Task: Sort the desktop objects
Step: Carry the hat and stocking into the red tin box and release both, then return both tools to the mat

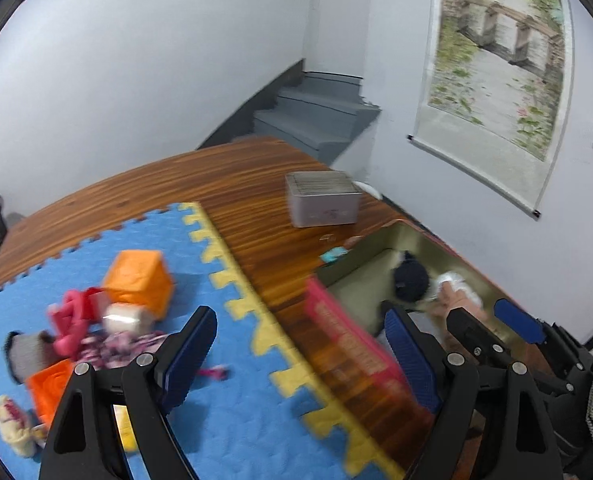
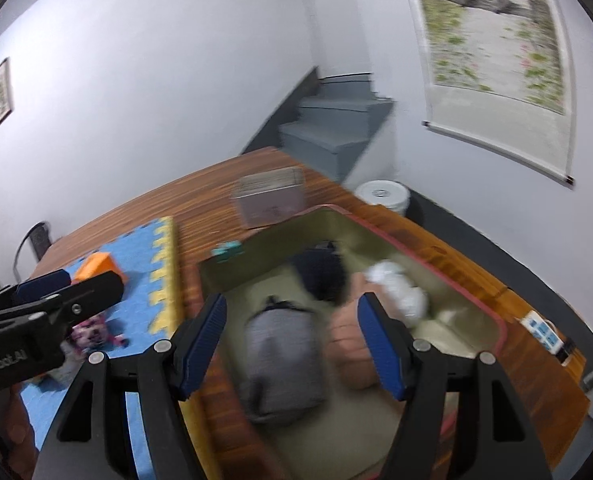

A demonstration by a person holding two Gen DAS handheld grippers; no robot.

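My left gripper is open and empty above the edge of the blue foam mat. On the mat lie an orange cube, a pink toy, a patterned cloth and other small items. My right gripper is open and empty above the pink-rimmed olive bin. In the bin lie a grey pouch, a dark item, a white crumpled item and a tan item. The bin also shows in the left wrist view.
A grey tin box stands on the wooden table behind the bin. A small teal object lies beside the bin. A white bucket stands beyond the table edge. A power strip lies at the right.
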